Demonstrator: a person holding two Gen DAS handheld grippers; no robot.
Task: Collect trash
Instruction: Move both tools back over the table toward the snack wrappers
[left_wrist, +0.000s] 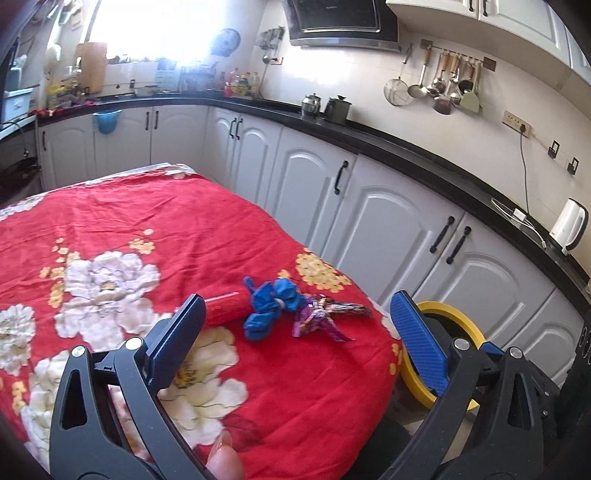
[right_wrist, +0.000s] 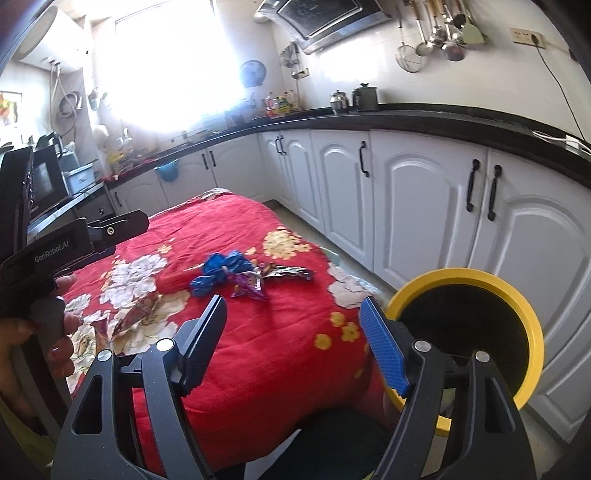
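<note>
Trash lies on a table under a red floral cloth (left_wrist: 155, 221). There is a red tube (left_wrist: 225, 305), a crumpled blue wrapper (left_wrist: 271, 308) and a purple foil wrapper (left_wrist: 321, 317). My left gripper (left_wrist: 301, 334) hovers open just short of them, with nothing between its fingers. In the right wrist view the blue wrapper (right_wrist: 221, 272), the purple wrapper (right_wrist: 251, 287) and a dark wrapper (right_wrist: 290, 273) lie ahead of my right gripper (right_wrist: 295, 341), which is open and empty. A red-gold wrapper (right_wrist: 136, 314) lies to its left. A yellow-rimmed bin (right_wrist: 469, 291) stands beside the table at the right.
White cabinets (right_wrist: 424, 206) under a black counter (left_wrist: 406, 147) run along the right and far walls, leaving a narrow floor strip by the table. A hand (right_wrist: 55, 332) holds the left tool at the left edge of the right wrist view. A kettle (left_wrist: 569, 225) stands on the counter.
</note>
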